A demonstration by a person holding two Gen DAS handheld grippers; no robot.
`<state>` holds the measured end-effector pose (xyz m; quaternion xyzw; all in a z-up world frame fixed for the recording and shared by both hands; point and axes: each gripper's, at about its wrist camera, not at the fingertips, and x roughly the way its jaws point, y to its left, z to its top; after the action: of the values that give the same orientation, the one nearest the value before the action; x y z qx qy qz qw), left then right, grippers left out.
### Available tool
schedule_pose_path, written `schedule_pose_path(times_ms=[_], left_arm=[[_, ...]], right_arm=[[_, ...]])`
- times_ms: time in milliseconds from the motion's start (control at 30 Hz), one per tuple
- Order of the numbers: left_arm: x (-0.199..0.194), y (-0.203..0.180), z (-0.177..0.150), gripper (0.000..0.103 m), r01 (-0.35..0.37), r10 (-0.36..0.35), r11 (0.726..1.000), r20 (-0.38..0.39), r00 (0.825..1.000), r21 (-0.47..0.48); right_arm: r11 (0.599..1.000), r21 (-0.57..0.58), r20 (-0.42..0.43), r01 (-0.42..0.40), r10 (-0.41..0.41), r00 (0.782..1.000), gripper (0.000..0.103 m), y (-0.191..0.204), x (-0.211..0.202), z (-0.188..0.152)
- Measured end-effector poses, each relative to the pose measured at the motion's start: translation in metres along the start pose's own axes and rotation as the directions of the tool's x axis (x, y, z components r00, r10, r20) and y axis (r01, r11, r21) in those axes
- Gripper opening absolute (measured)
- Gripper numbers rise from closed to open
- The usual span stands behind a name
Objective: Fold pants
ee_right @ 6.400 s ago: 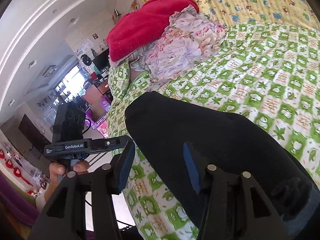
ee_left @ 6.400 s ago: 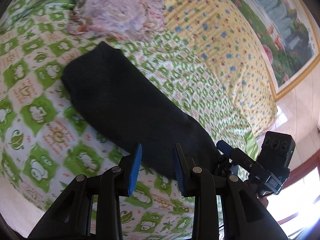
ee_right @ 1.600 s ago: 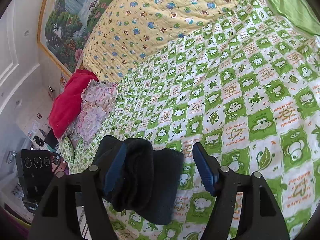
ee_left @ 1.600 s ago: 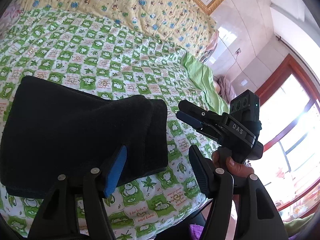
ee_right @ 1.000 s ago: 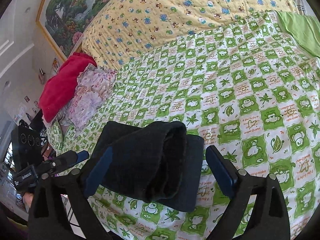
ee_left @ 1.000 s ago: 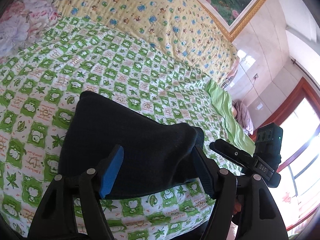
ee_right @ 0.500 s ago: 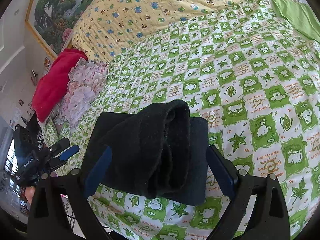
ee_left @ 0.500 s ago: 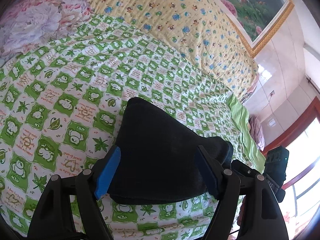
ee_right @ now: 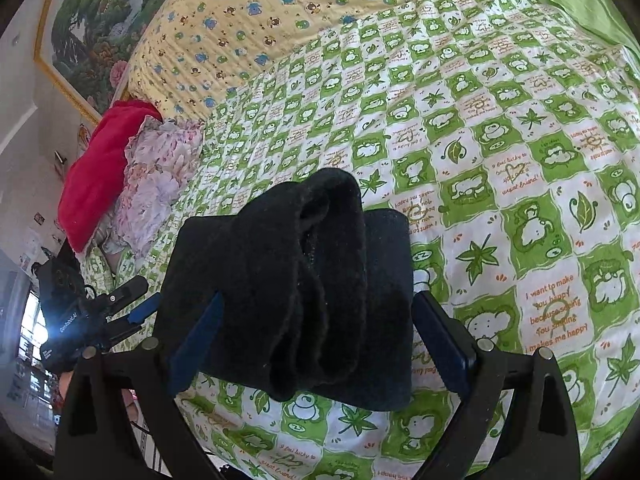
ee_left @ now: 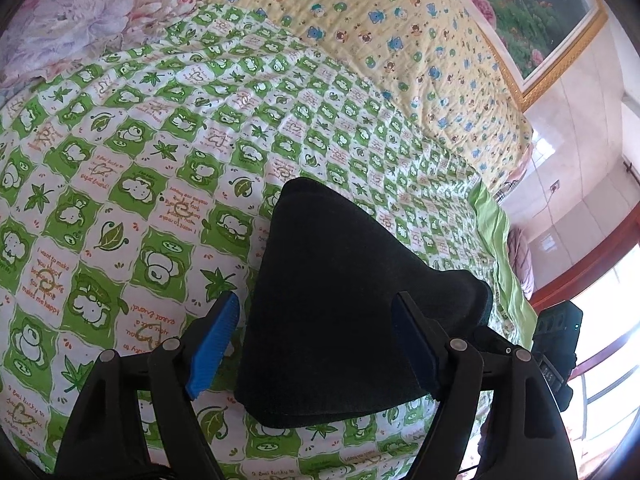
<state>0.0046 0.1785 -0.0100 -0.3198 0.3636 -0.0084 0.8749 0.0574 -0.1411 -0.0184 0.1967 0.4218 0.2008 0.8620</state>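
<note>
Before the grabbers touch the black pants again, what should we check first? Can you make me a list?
1. Pants folded into a small bundle: ok.
2. Edges lined up: not ok, a top layer bulges and hangs over the front edge.
3. Left gripper open, pads off the cloth: ok.
4. Right gripper open, jaws wide: ok.
5. Bundle fully on the bedsheet: ok.
6. Creases underneath: cannot tell.

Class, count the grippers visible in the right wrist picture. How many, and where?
2: the right gripper straddling the black pants, and the left gripper at the left edge.
</note>
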Motion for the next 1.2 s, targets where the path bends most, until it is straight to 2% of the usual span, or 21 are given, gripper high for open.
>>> schedule_pose_path(times_ms=[300,533,867,967,1067,1200], left_arm=[[0.022,0.001,0.006,0.079,-0.004,0.005,1.0,-0.046,0.999,0.018],[0.041,0.007,0.007,0.079,-0.034,0.035,0.999,-0.076,0.996,0.013],[0.057,0.011,0.006,0.078,-0.063,0.064,0.998,-0.08,0.995,0.005],[0.059,0.005,0.006,0.058,-0.038,0.039,0.999,-0.082,0.996,0.013],[0.058,-0.002,0.005,0.052,-0.046,0.049,0.998,-0.068,0.996,0.038],[0.054,-0.003,0.005,0.045,-0.041,0.042,0.999,-0.065,0.997,0.032]], right_arm=[[1.0,0.023,-0.022,-0.021,0.021,1.0,0.095,-0.008,0.007,-0.003],[1.0,0.018,-0.041,-0.026,0.026,0.999,0.094,-0.015,0.016,-0.006],[0.997,0.012,-0.04,-0.077,0.077,0.996,0.075,-0.024,0.02,-0.009],[0.996,0.004,-0.028,-0.094,0.094,0.995,0.066,-0.025,0.02,-0.01],[0.994,-0.005,-0.024,-0.107,0.107,0.994,0.059,-0.024,0.018,-0.011],[0.993,-0.019,-0.012,-0.113,0.113,0.994,0.056,-0.019,0.014,-0.012]])
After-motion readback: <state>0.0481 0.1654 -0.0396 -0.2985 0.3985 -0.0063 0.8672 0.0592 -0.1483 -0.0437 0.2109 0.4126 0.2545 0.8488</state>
